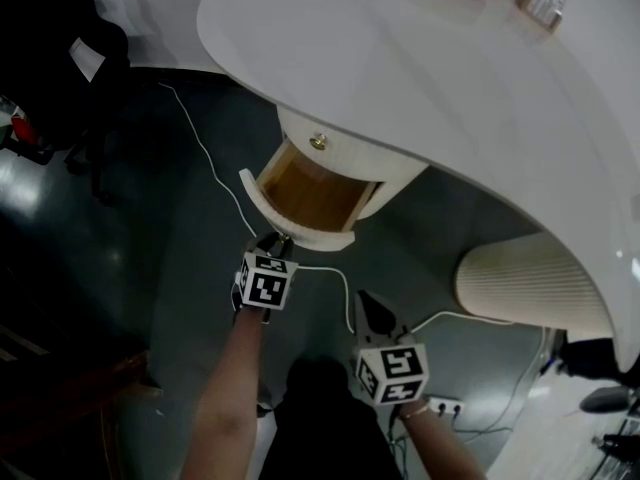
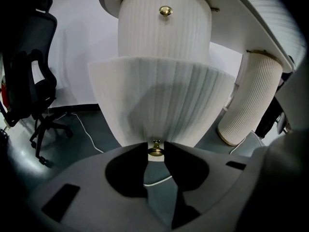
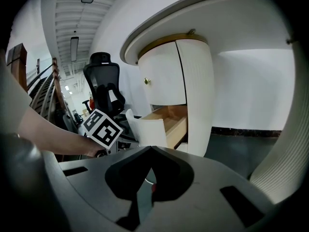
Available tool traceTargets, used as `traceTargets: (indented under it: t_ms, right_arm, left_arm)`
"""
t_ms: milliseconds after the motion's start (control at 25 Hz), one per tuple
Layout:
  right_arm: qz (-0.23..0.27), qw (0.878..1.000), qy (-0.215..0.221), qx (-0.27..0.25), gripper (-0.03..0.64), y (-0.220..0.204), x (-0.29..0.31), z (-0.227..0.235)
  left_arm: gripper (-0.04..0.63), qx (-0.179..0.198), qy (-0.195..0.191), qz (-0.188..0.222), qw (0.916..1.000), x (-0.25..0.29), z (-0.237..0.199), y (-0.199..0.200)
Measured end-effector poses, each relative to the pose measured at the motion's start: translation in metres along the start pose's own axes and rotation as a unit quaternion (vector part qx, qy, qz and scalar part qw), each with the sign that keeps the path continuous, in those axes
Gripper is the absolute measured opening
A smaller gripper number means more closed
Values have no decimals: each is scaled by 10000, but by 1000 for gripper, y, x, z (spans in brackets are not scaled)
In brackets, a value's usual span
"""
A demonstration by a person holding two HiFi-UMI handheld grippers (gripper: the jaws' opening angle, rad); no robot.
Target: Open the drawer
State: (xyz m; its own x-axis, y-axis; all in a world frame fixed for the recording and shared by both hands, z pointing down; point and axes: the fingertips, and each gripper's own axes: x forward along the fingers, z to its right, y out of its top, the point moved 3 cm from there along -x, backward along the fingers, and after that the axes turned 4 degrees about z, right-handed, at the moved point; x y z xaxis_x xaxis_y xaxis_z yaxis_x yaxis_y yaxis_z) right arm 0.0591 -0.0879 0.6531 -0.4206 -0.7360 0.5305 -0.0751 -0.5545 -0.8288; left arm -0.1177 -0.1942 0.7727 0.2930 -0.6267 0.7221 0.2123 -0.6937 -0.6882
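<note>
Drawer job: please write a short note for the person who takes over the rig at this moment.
Left gripper: shut on the brass knob of the lower drawer.
Right gripper: shut, empty, clear of the desk.
Done: lower drawer stands partly out and its wooden inside shows. The upper drawer is closed.
Left to do: probably pull out further, then release the knob.
</note>
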Motion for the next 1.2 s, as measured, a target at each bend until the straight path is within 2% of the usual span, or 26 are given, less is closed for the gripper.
traceTargets:
  t_ms: [480,600,760,920,1200]
  right_arm:
    - [-75,9999,78,-4,3,-1,-16,-11]
    - [-133,9999,7,80,3,-7,-22,-9]
    - [-215,9997,-5,107,3,-10,-29,-9]
    - [-260,9996,-14,116,3,-12,-33,-9]
    - [-279,9995,20,147,3,-9,-38,-19]
  left_arm:
    - [104,-56,100,-401,9991,-26,-2,-29]
    - [103,-62,169,-301,9994,-26,-3,-31]
    - [103,-80,168,-552,9983,-36,-2,-40]
    - [103,-70,147,-380,9991,-36,-5,-44]
    - [104,-140,133,-586,9981,-46,-5,-54]
